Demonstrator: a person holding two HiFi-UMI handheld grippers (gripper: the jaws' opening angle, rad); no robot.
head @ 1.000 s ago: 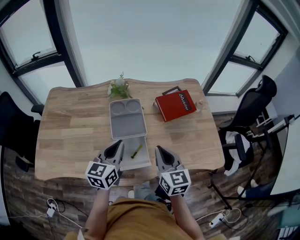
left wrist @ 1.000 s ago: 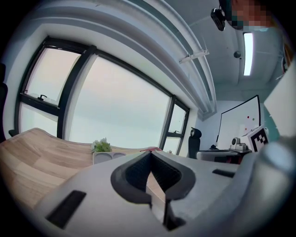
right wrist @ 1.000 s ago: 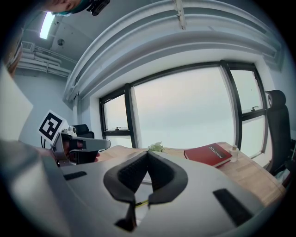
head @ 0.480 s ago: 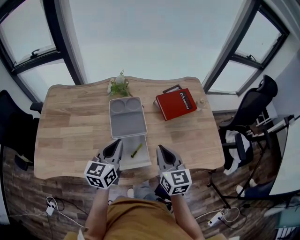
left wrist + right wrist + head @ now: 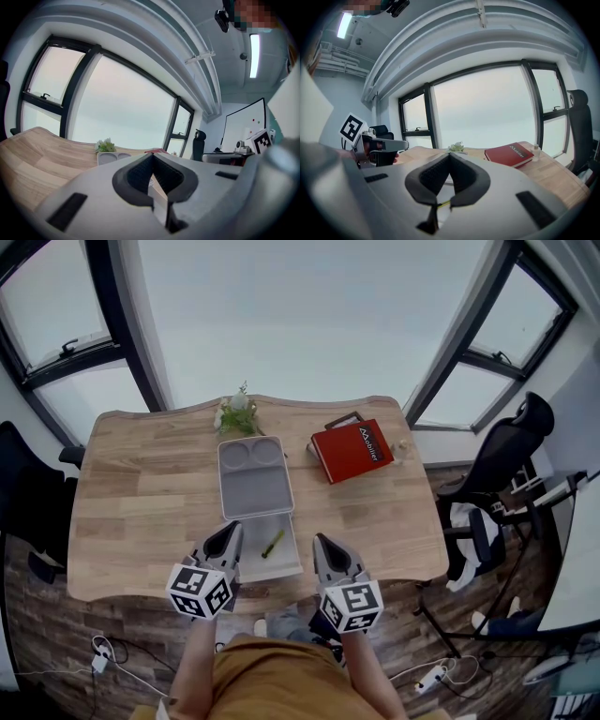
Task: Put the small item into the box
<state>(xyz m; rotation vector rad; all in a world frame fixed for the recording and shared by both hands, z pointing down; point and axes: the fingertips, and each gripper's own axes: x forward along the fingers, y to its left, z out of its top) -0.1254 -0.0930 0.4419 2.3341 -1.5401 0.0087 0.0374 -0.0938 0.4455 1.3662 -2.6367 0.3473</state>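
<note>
An open grey box [image 5: 285, 561] lies near the table's front edge, its lid [image 5: 253, 486] folded back away from me. A small yellow-green item [image 5: 272, 543] rests inside the box's near half, and a sliver of it shows low between the jaws in the right gripper view [image 5: 443, 204]. My left gripper [image 5: 230, 532] is shut and empty at the box's left edge. At the box's right edge my right gripper [image 5: 319, 542] is shut and empty too. In the gripper views, both the left gripper [image 5: 152, 154] and the right gripper [image 5: 449, 154] have their tips pressed together.
A red book [image 5: 352, 449] lies at the back right of the wooden table [image 5: 141, 502], with a small plant [image 5: 238, 416] behind the lid. An office chair [image 5: 502, 451] stands to the right. Cables [image 5: 103, 657] trail on the floor below the front edge.
The left gripper has edged slightly back and to the left. The right gripper and the item in the box have not moved.
</note>
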